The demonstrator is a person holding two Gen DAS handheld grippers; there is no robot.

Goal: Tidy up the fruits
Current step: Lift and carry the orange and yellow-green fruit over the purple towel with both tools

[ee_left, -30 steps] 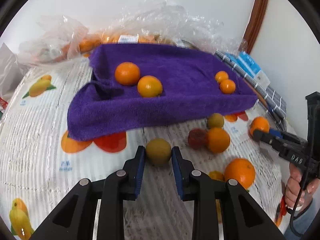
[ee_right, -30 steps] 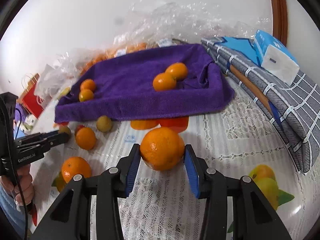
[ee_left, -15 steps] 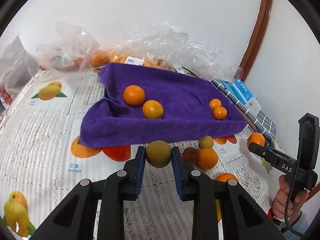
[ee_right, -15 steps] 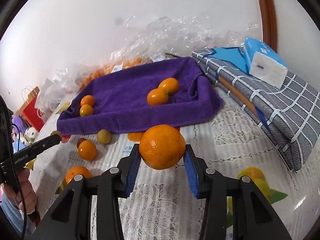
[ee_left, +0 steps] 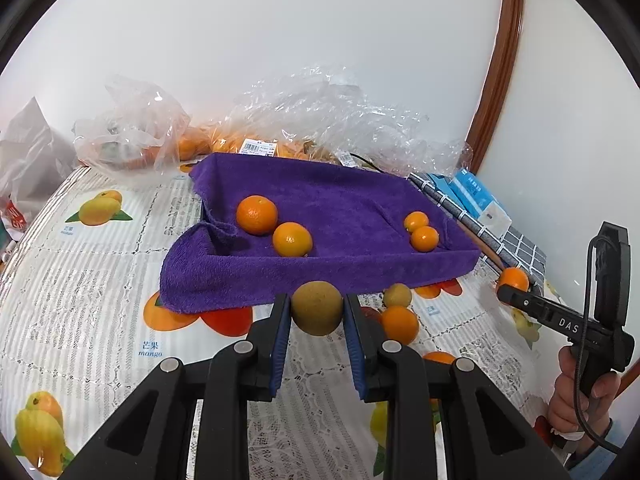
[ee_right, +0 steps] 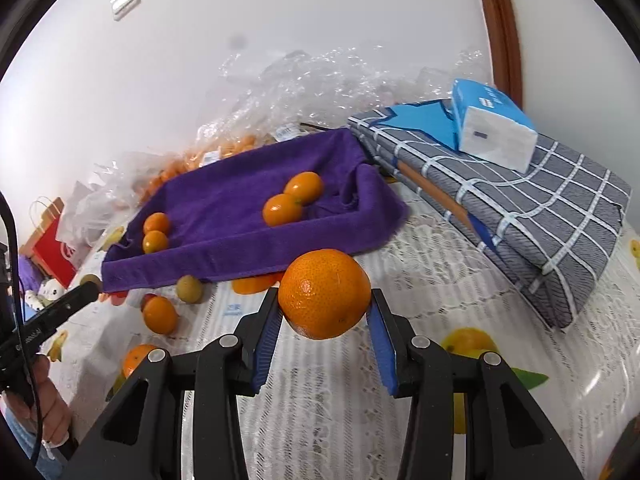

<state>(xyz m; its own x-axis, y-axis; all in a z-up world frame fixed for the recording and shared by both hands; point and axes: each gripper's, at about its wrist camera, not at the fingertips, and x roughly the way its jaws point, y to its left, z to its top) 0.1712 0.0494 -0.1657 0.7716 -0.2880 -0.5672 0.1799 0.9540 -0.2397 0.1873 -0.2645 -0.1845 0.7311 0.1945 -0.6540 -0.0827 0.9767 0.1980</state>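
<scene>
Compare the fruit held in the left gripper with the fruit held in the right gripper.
The fruit in the left gripper is olive-brown and matte; the orange in the right gripper is bright orange with dimpled, shiny peel. The brown fruit sits between narrowly set fingers; the orange spreads its fingers wider, so it looks larger. Both are round, clamped at their sides and held above the tablecloth, short of the purple towel.

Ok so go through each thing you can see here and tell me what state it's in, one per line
left tongs: shut on the brown fruit, lifted.
right tongs: shut on the big orange, lifted.
purple towel: spread, edges turned up, four oranges on it.
loose fruit: lying on the tablecloth.
tissue pack: resting on the folded checked cloth.
</scene>
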